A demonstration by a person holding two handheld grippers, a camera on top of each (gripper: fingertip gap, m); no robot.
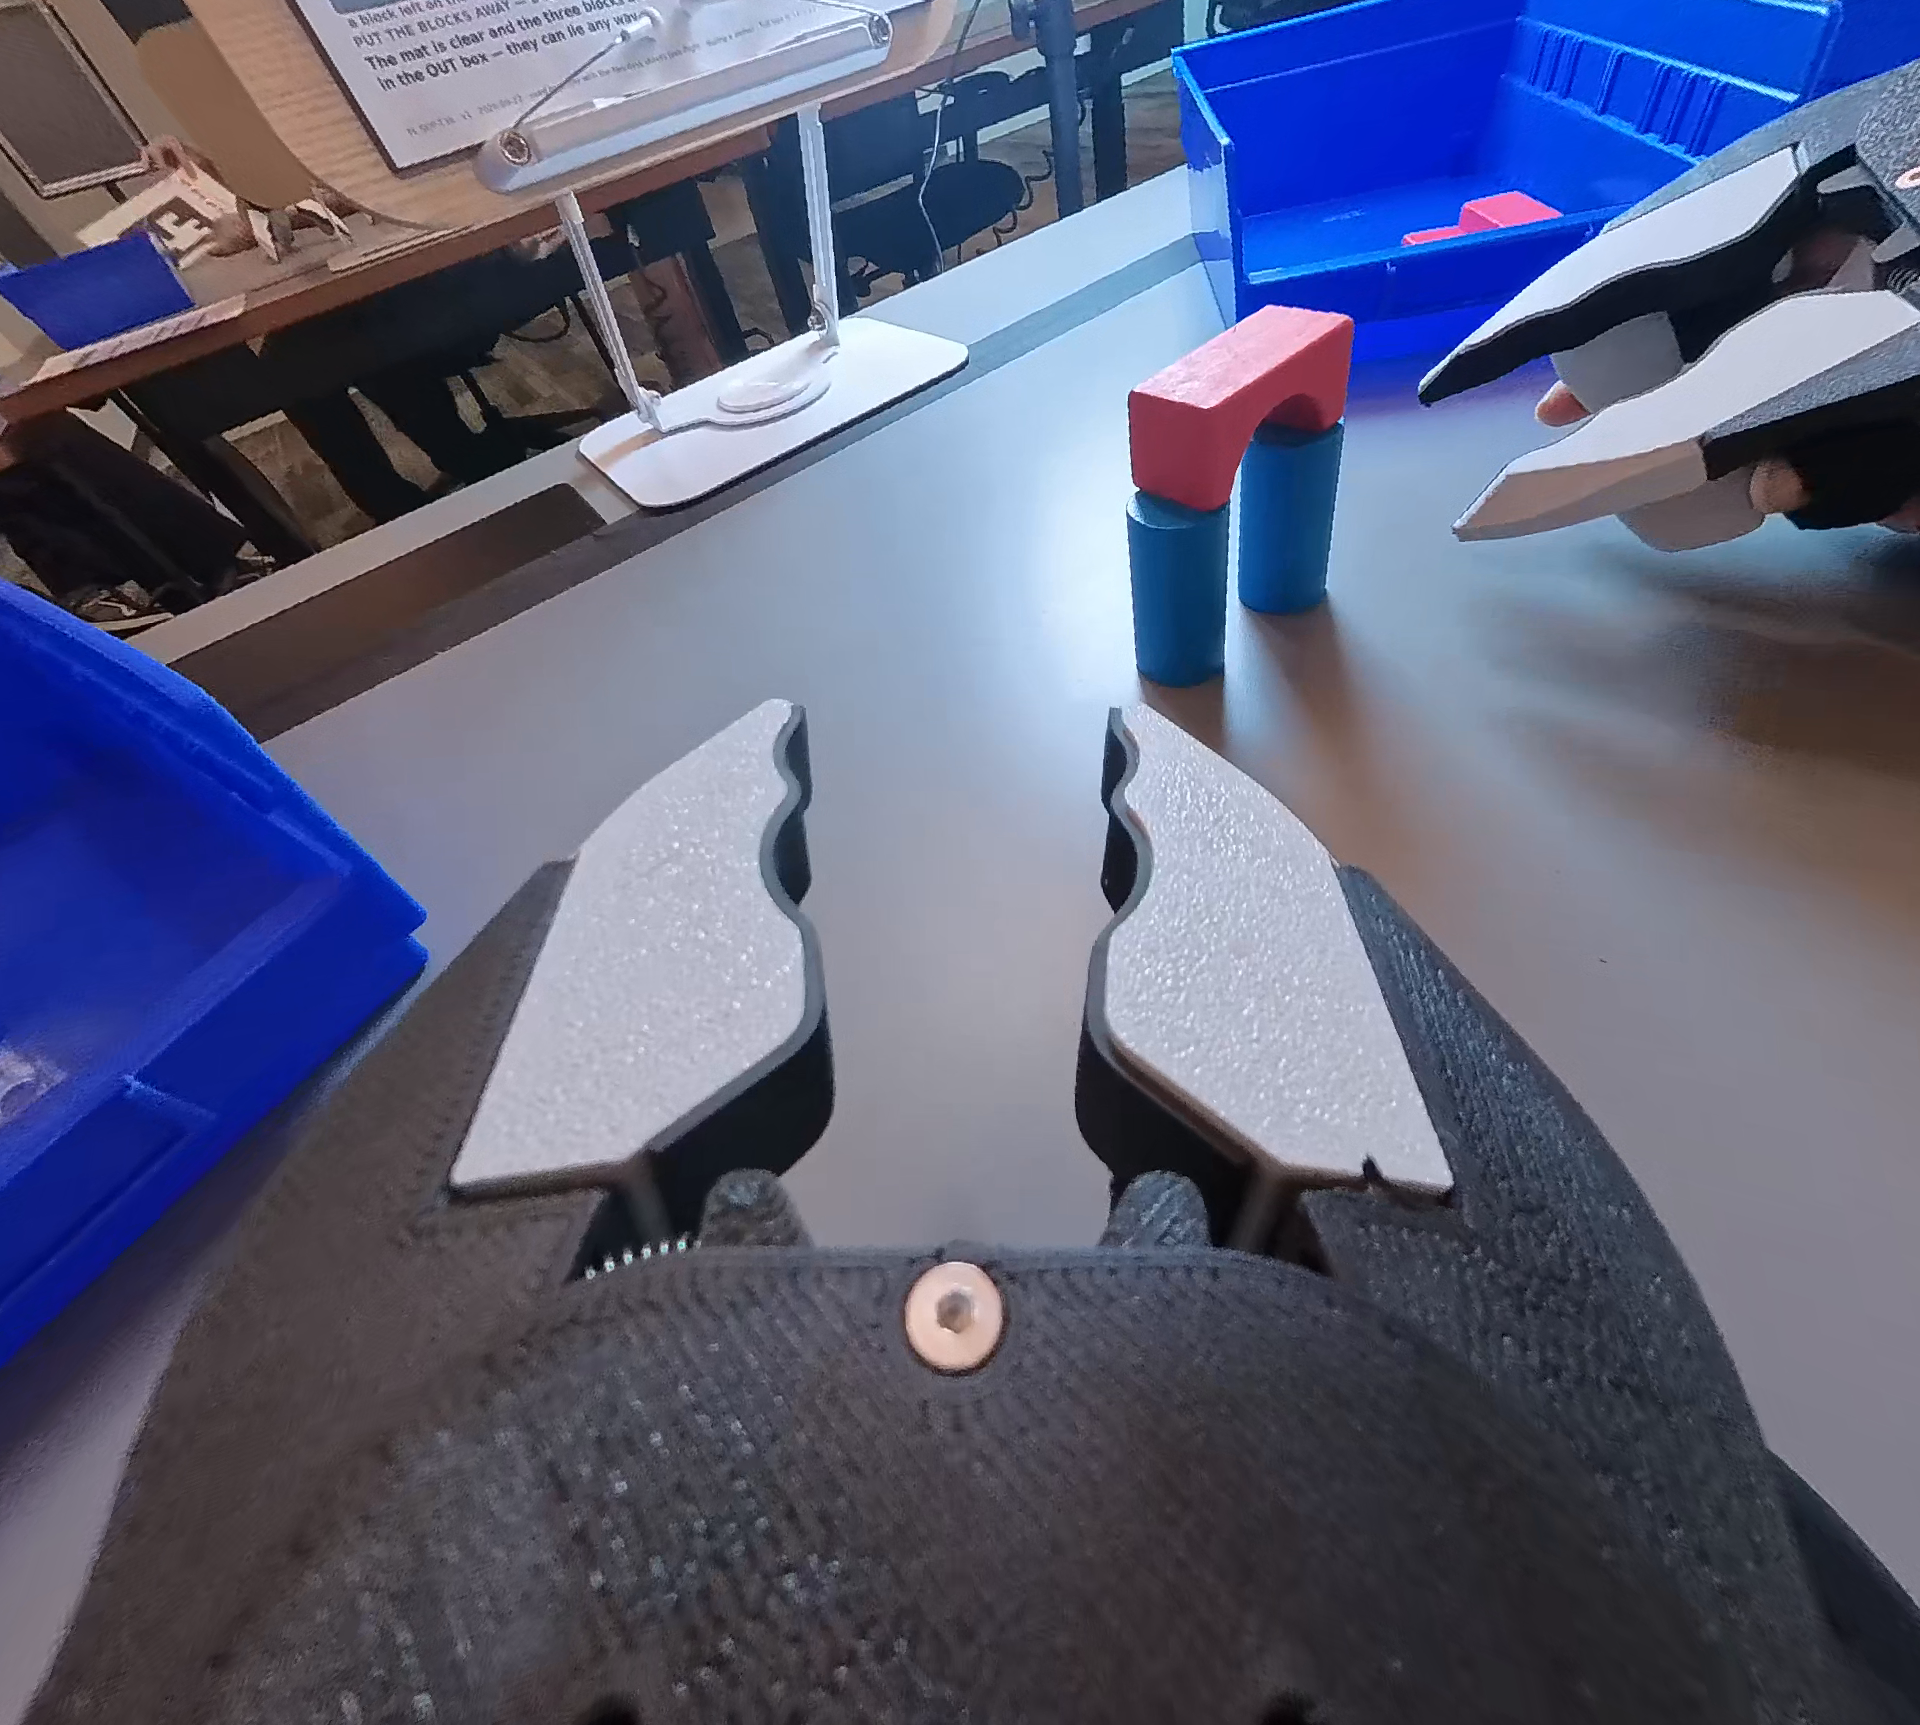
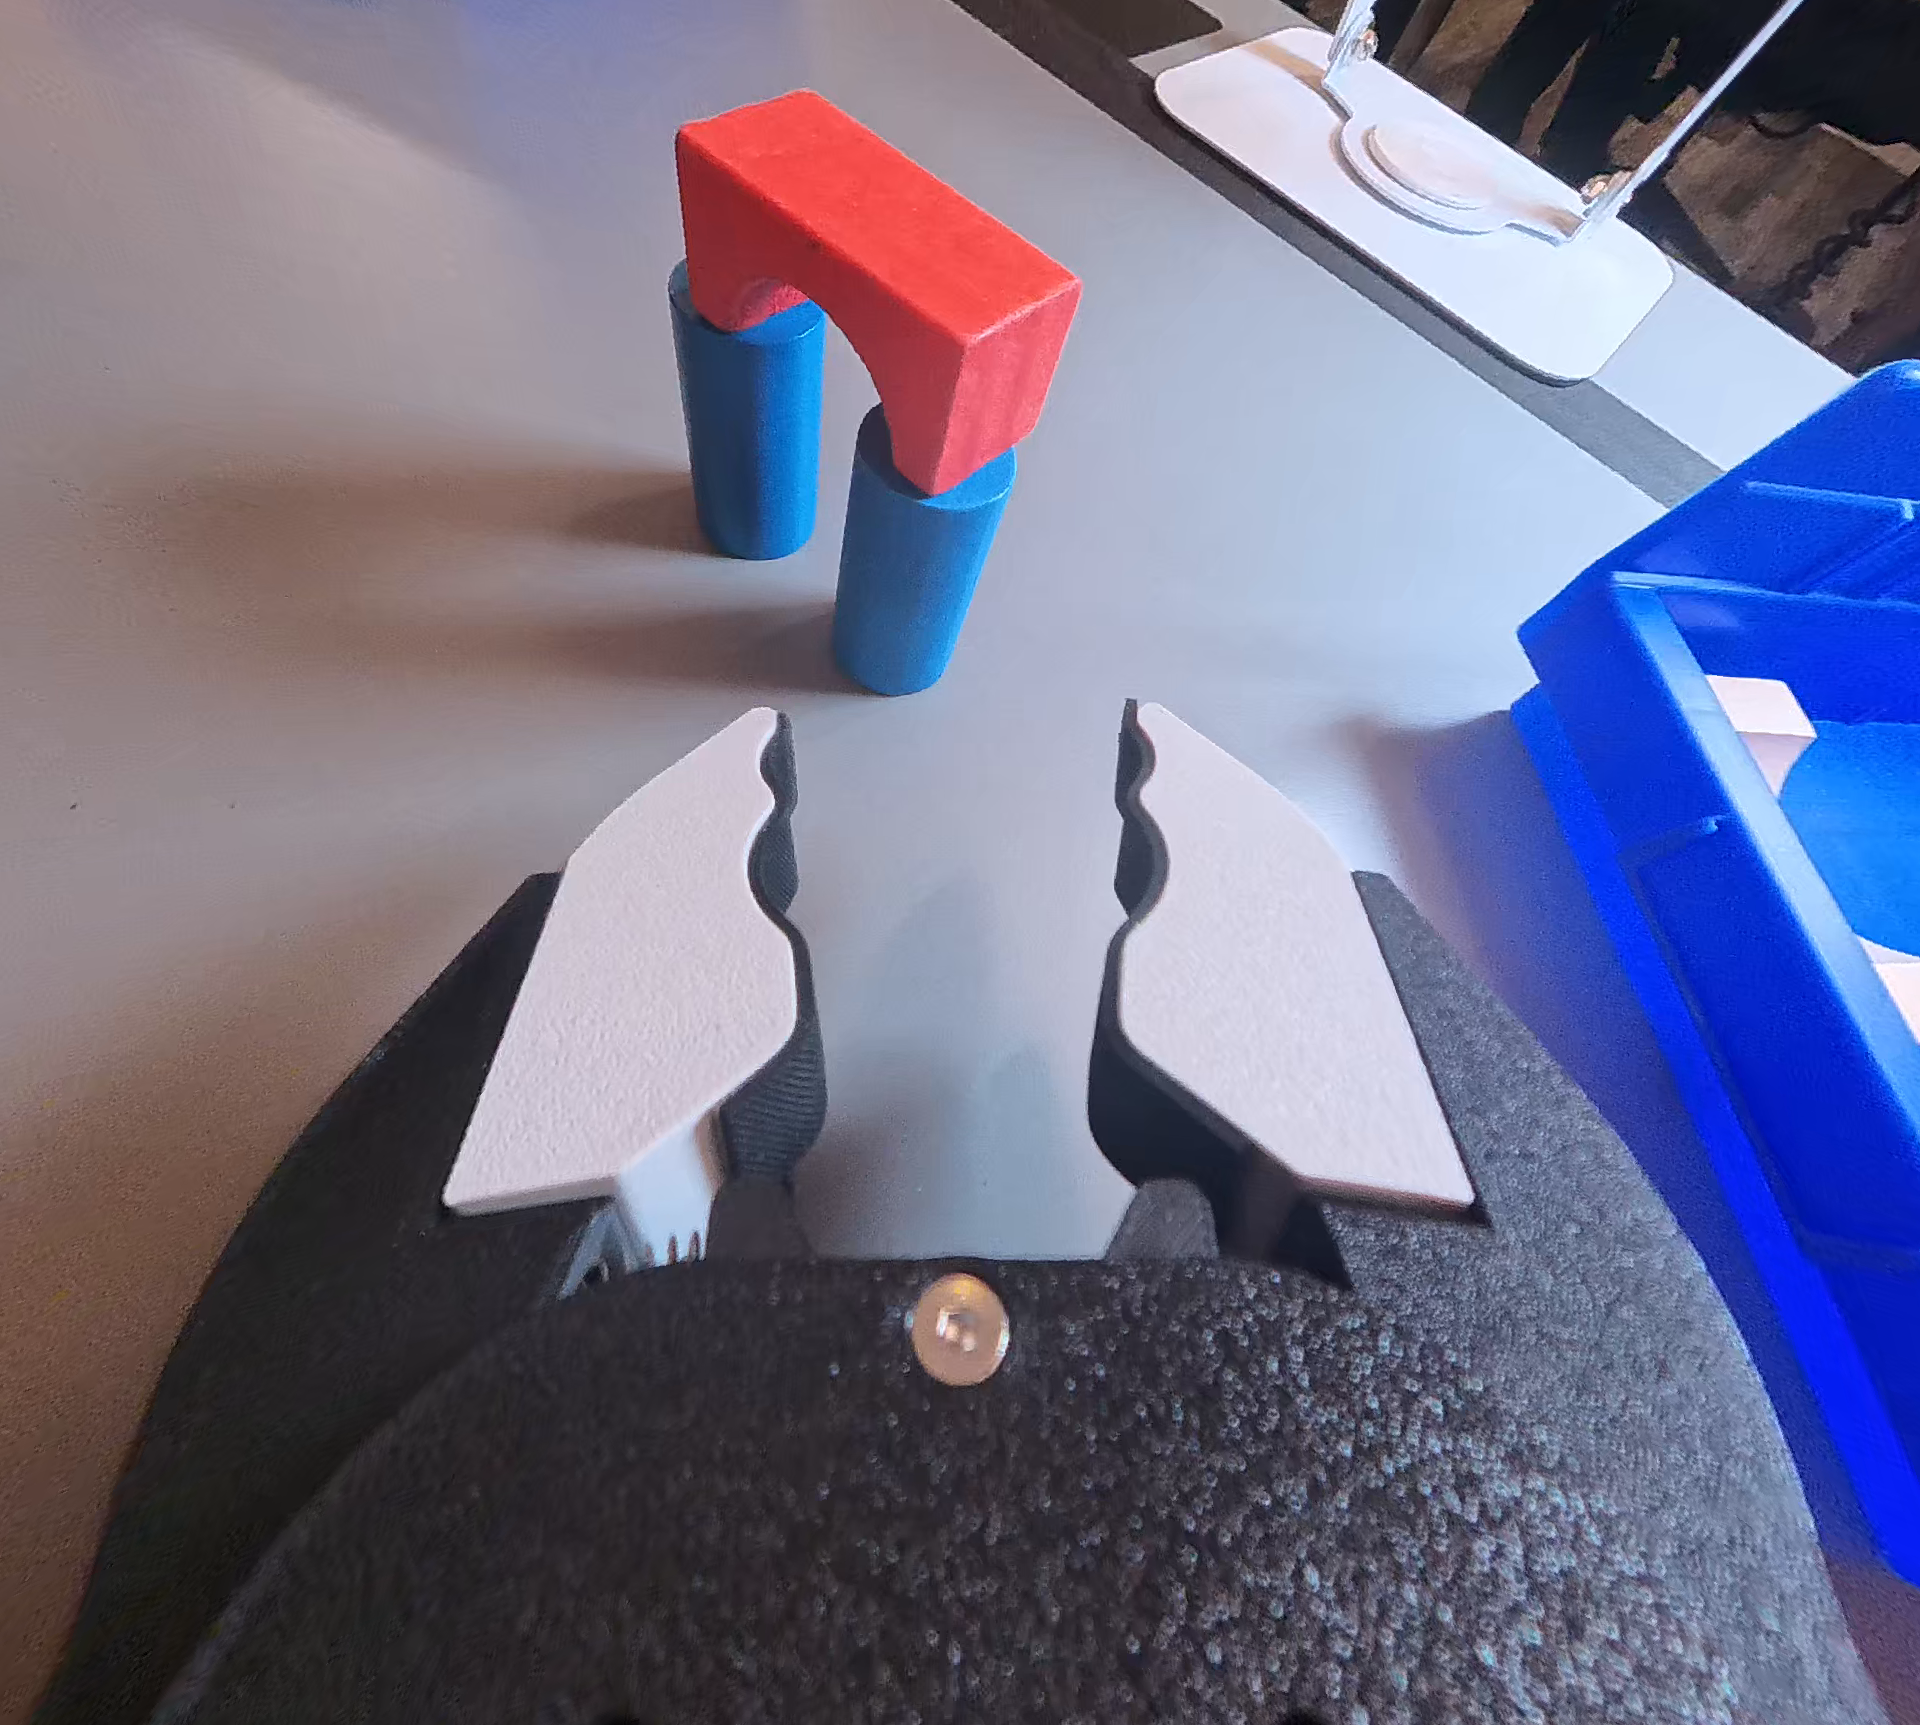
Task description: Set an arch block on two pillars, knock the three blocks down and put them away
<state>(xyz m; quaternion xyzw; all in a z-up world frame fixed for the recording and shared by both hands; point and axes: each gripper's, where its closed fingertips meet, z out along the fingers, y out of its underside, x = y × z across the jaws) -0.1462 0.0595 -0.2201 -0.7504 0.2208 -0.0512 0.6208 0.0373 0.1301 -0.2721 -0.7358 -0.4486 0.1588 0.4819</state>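
Note:
A red arch block (image 1: 1226, 408) rests on two upright blue cylinder pillars (image 1: 1179, 589) (image 1: 1286, 517) on the grey table. In the right wrist view the arch (image 2: 883, 273) spans the far pillar (image 2: 748, 428) and the near pillar (image 2: 920, 574). My left gripper (image 1: 954, 719) is open and empty, short of the near pillar. My right gripper (image 2: 954, 714) is open and empty, just in front of the near pillar. It also shows at the right of the left wrist view (image 1: 1444, 460), to the right of the arch.
A blue bin (image 1: 1455, 148) behind the arch holds a red block (image 1: 1496, 215). Another blue bin (image 1: 156, 948) stands at my left, also seen in the right wrist view (image 2: 1766, 896) with blocks inside. A white stand base (image 1: 779, 408) with an instruction sheet stands at the table's far edge. From my right tips it is roughly 7 cm to the far pillar (image 2: 748, 428); from my left, 12 cm.

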